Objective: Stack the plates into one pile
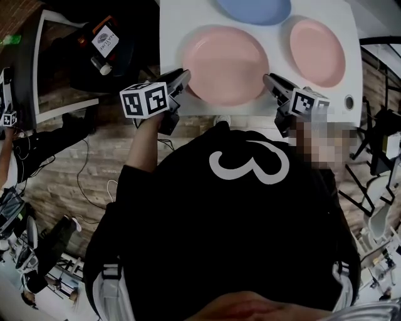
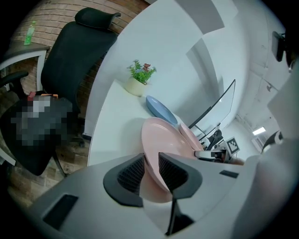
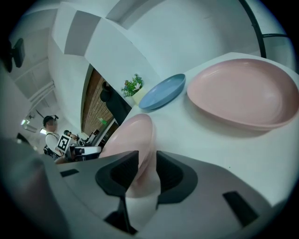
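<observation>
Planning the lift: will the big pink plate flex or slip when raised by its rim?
The big pink plate is probably stiff: its rim holds an even curve. Its smooth surface may slip in the left hand-held gripper and right hand-held gripper.

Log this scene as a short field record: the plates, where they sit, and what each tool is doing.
table: white, holds three plates, none stacked
large pink plate: near edge, between both tools
small pink plate: to its right, apart
blue plate: far edge
potted plant: beyond the blue plate
left tool: jaws astride the large plate's left rim; unclear whether they press
right tool: jaws apart, astride its right rim
</observation>
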Demonstrator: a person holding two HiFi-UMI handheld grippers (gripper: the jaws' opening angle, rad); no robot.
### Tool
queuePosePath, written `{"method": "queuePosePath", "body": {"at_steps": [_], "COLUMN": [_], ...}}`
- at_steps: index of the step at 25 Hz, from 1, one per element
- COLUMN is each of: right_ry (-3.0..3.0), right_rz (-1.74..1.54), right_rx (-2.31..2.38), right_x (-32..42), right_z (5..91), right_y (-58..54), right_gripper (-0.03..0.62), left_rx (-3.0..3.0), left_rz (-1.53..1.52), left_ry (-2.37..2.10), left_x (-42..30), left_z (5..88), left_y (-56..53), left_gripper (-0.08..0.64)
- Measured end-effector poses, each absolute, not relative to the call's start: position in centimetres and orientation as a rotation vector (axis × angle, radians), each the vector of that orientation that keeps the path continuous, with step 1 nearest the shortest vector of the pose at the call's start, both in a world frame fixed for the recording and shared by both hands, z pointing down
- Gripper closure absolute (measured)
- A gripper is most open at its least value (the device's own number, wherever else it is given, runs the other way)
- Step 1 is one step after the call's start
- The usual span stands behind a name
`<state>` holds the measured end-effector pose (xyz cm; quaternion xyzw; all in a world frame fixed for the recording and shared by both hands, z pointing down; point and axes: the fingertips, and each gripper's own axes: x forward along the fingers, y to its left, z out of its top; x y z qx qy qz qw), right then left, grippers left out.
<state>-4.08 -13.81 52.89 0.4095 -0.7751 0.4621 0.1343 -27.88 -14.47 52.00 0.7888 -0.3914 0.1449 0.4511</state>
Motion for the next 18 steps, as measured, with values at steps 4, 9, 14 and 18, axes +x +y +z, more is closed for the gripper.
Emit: {"method": "queuePosePath", "body": {"at_steps": [4,9,14,18], "right_ry": [-2.233,-2.233,-2.209,-2.199], "right_rz": [1.368,1.376,1.395,1.464], "right_rx": [1.194,1.189,1.184,1.198], "right_x": [-4.15,-4.53,-4.51,-4.46], "right_z": [53.14,52.99,53.23,53.3], "right_y": [-13.91,-14.09,-14.0,-13.98], "right_gripper": [0.477,0.505,0.511,0.52], "left_rx": [1.94,1.949,1.928,1.919], "left_rz": [0.373,0.378,0.366,0.375], "left_ry": [-0.963,-0.959,-0.952,-0.952], "left_x": [-27.88,-27.85,-27.95,-28.09], "left_z": [52.36,52.26,52.5,52.61], "left_y": [-14.27,-14.28,-14.11,-13.91], "left_gripper": [0.474,0.489,0.494,0.495]}}
